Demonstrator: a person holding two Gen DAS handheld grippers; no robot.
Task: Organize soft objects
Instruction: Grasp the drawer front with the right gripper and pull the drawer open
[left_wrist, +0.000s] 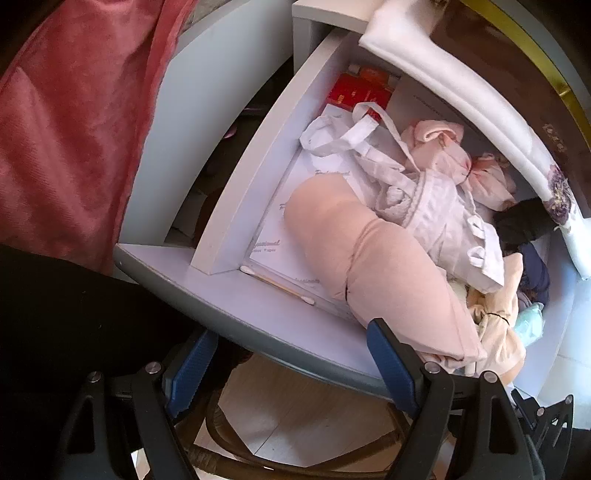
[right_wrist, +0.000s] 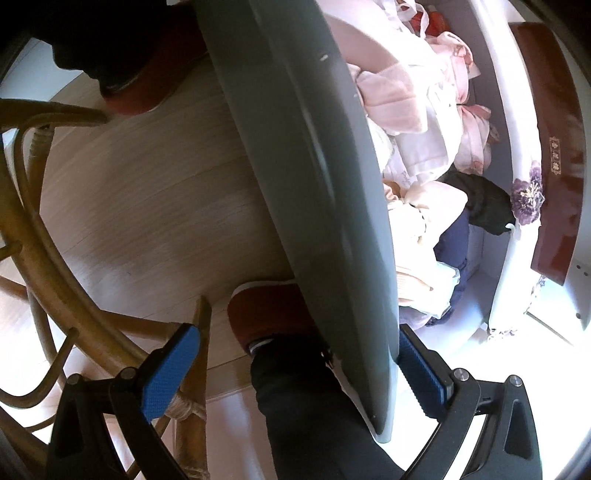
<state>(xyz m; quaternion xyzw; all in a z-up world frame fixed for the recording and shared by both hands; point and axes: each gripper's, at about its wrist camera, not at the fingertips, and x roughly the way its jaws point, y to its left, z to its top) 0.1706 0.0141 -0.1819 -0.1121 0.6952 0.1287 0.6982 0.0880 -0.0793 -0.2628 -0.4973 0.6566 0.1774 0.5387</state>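
An open grey drawer (left_wrist: 236, 295) holds soft things: a beige padded garment (left_wrist: 373, 258), a white lacy cloth (left_wrist: 424, 206), pink cloth (left_wrist: 480, 173), and dark cloth (left_wrist: 524, 221). My left gripper (left_wrist: 295, 369) is open, its jaws astride the drawer's front panel with the right finger (left_wrist: 391, 365) inside beside the beige garment. In the right wrist view my right gripper (right_wrist: 299, 369) is open, its jaws astride the drawer front (right_wrist: 317, 184), with the right finger (right_wrist: 421, 373) inside the drawer. Pink and white cloths (right_wrist: 417, 110) lie beyond.
Red boxes (left_wrist: 354, 92) and white paper (left_wrist: 288, 221) lie in the drawer, with a cotton swab (left_wrist: 277, 282) at the front. A white embroidered cloth (left_wrist: 480, 96) hangs from the desk edge. A rattan chair (right_wrist: 74, 258), wooden floor (right_wrist: 147, 184) and red slippers (right_wrist: 269, 314) are below.
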